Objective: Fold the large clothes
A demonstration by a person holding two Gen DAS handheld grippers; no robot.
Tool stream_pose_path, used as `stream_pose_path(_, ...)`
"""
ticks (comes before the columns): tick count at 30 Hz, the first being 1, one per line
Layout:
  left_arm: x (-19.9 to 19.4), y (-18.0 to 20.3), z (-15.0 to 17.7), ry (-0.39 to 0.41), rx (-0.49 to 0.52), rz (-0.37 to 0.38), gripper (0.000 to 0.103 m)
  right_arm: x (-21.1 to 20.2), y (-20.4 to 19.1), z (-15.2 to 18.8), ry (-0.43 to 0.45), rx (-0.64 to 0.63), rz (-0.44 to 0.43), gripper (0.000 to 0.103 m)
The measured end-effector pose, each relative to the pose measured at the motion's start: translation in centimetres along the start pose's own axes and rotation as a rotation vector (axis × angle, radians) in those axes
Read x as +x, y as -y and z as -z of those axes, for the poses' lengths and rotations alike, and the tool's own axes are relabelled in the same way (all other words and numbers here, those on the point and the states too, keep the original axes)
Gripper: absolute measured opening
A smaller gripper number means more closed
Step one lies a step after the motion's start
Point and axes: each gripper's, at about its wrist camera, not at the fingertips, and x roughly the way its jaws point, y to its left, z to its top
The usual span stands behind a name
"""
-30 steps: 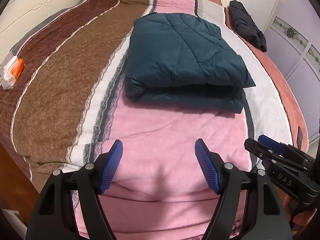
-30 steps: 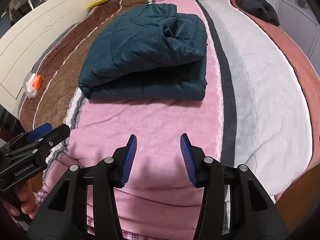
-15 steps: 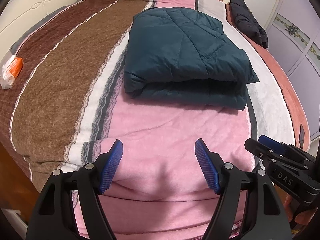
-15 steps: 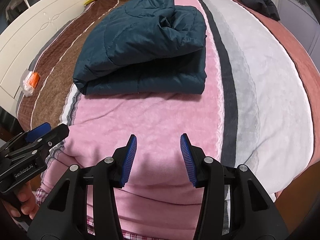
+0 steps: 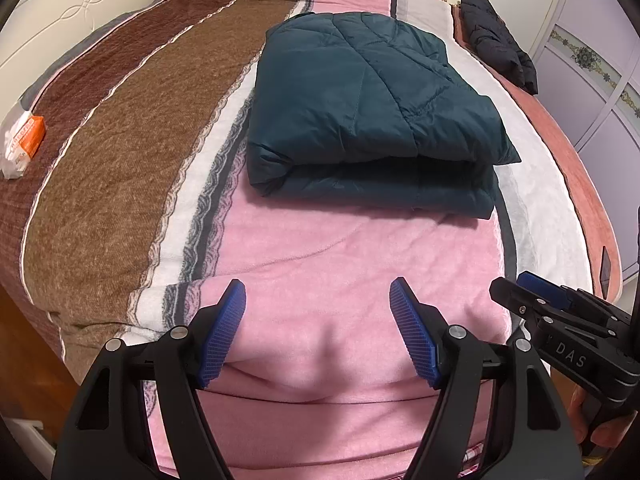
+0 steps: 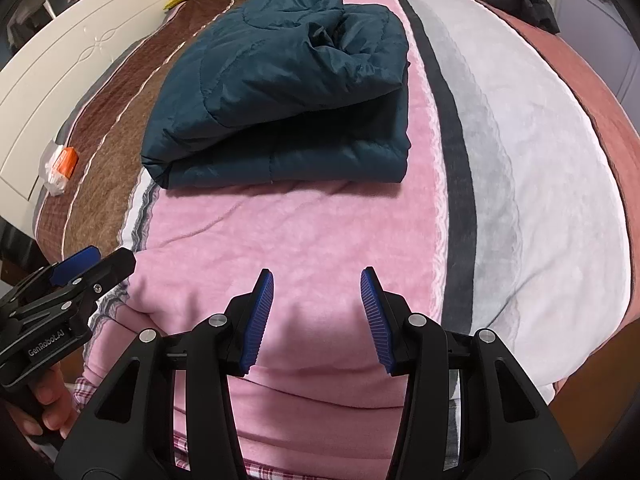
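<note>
My left claw (image 5: 318, 330) gapes wide, my right claw (image 6: 317, 316) half-open, both empty; the folded teal jacket (image 5: 368, 108) lies ahead, untouched (nothing has shifted lately); folding looks finished.

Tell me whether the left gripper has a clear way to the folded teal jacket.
Probably yes. The left gripper hangs open over bare pink blanket, and nothing lies between it and the teal jacket ahead.

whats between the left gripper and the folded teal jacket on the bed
Only bare pink blanket: nothing lies between the open left gripper and the folded teal jacket. The left wrist view shows it plainly.
</note>
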Motion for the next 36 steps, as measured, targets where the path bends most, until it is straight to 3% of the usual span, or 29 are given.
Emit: stream_pose_path(36,0.19,-0.18,-0.22,-0.002,0.002,-0.003,0.071,0.20,0.25,0.02,-0.016,-0.002,0.000,0.046)
